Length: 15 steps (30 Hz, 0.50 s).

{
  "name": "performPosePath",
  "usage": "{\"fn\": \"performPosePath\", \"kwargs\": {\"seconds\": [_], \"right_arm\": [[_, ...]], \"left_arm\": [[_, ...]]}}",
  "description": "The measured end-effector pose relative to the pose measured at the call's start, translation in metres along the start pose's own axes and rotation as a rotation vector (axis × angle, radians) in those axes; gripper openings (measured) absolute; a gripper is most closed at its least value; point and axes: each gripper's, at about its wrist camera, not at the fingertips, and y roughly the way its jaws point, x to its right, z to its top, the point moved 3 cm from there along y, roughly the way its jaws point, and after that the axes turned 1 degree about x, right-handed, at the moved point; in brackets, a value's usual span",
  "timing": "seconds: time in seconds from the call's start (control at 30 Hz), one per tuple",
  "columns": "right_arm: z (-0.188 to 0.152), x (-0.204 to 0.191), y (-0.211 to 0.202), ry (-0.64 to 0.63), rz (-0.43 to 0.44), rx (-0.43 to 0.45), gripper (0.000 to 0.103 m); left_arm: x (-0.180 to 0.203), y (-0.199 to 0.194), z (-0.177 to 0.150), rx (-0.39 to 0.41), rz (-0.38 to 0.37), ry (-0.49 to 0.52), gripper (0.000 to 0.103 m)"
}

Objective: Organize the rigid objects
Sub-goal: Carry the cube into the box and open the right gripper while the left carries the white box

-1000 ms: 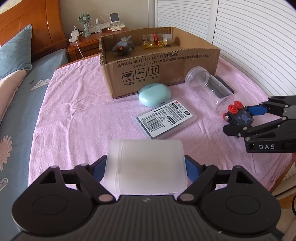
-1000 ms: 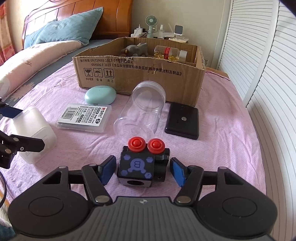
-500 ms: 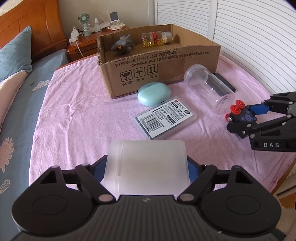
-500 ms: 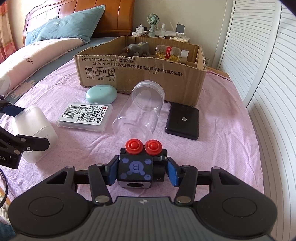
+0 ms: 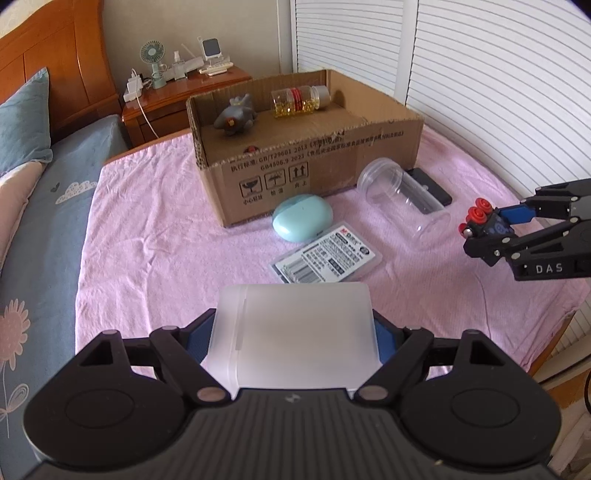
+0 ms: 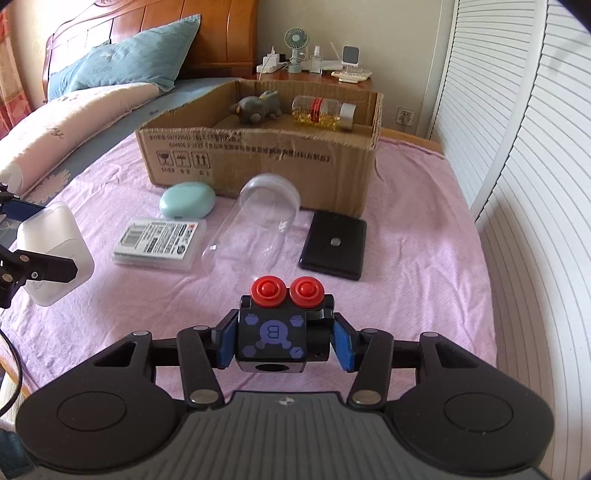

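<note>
I see a bedroom with a pink cloth [image 5: 147, 229] spread over the bed, a wooden headboard [image 6: 155, 33] in the upper left of the right wrist view and white louvred doors [image 6: 535, 155] down the right side. At the bottom centre of the left wrist view, my left gripper [image 5: 293, 334] is pinching a frosted white plastic box [image 5: 295, 332] between its blue pads, one pad against each side wall. At the lower centre of the right wrist view, my right gripper [image 6: 282, 341] is clamped on a black cube toy [image 6: 280, 332] with two red buttons on top and a purple emblem on the facing side; both blue pads bear on its sides. Just above the cube in that frame, a clear plastic jar [image 6: 255, 221] lies on its side on the cloth, with a flat black case [image 6: 334, 245] just beside it to the right. To the left of the jar lies a labelled clear card case [image 6: 157, 243], and above that a mint-green oval case [image 6: 187, 197] rests against the front wall of an open cardboard box [image 6: 258, 162]. Inside the box, toward its far wall, I see a grey toy animal [image 6: 256, 107] and, to its right, a bottle of yellow capsules [image 6: 323, 112] lying on its side. A nightstand [image 6: 317, 79] with a small fan [image 6: 296, 48] stands behind the box, at the upper centre of the frame.
</note>
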Motion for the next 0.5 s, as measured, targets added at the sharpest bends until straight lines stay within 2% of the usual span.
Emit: {"fn": "performPosePath", "kwargs": {"seconds": [0.3,0.5], "right_arm": [[0.058,0.013,-0.018,-0.048,-0.005,0.118,0.056],[0.109,0.019,-0.003,-0.070,0.000,0.175,0.056]], "left_arm": [[-0.013,-0.010,0.025,0.060,0.012,-0.015,0.082],[-0.024,-0.012,0.038,0.085,0.023,-0.036,0.082]]}}
